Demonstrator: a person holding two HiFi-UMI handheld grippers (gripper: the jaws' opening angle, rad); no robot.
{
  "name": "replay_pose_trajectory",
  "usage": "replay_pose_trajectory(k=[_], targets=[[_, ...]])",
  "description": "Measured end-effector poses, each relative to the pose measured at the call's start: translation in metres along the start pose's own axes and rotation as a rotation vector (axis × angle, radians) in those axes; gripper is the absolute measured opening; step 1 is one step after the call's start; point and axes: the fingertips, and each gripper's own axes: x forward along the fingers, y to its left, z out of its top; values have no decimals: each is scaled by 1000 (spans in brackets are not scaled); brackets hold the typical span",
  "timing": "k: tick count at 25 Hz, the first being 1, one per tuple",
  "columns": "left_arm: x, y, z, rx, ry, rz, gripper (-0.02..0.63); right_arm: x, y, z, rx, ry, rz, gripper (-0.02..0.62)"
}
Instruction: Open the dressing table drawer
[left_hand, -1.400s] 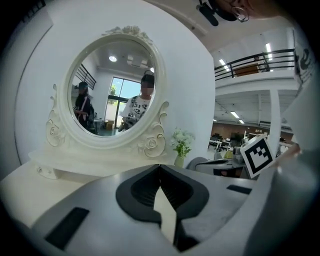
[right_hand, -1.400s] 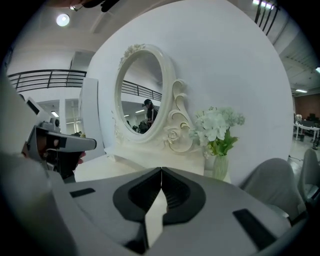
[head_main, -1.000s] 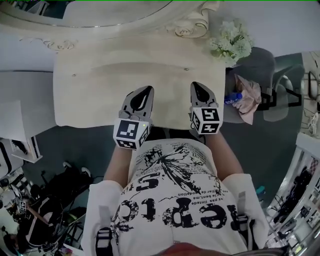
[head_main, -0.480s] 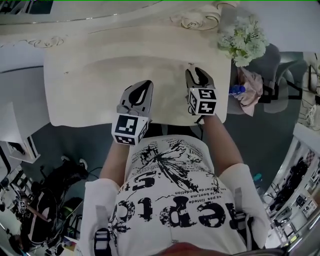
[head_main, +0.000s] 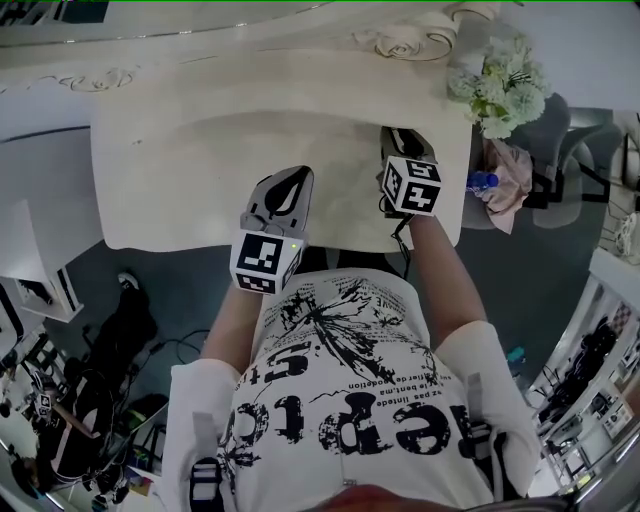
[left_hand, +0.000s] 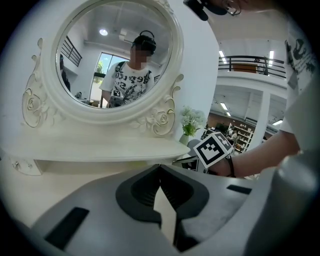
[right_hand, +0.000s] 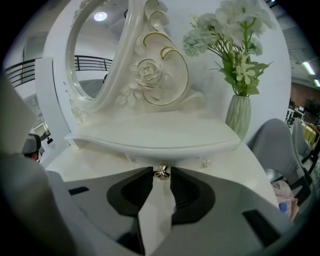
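Cream-painted table (head_main: 200, 180), head view: my left tongs (head_main: 298, 176) hang over the near edge. My right tongs (head_main: 396, 136) reach further in, up to the shelf (head_main: 260, 90) at the back. The tongs hide the knob from this view. White flowers (head_main: 500, 85) stand at the right corner.

Left gripper view: the jaws are closed tip to tip and hold nothing. The mirror (left_hand: 112, 55) is ahead of them.

Right gripper view: the jaws stand a little apart and have just been closing. The small metal knob (right_hand: 161, 173) of the drawer (right_hand: 185, 161) sits between their tips, which appear to touch it on both sides. The drawer lies just under the shelf and is fully shut, so I cannot see what is in it. A ribbed vase (right_hand: 240, 117) on the shelf, to the right of the knob, holds the flowers.

Risks, as I judge them:
- **Slipping off:** the knob is small and is caught only at the very tips. A pull angled down or sideways, rather than straight toward me, could slide the tips off it.
- **Weak grip:** too light a squeeze would let the knob go in the same way.
- **Sticking drawer:** if the drawer sticks and then gives suddenly, the jolt could rock the vase.
- **No bracing:** my left tongs rest on nothing, so they would not steady the table.
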Motion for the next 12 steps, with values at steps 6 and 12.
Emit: replay_pose_trajectory(k=[6, 12], targets=[[-2, 4, 2, 4, -9, 6, 18, 0, 0, 0, -23, 11, -5, 110], [-4, -2, 4, 8, -14, 2, 18, -6, 2, -6, -16, 22, -7, 110]])
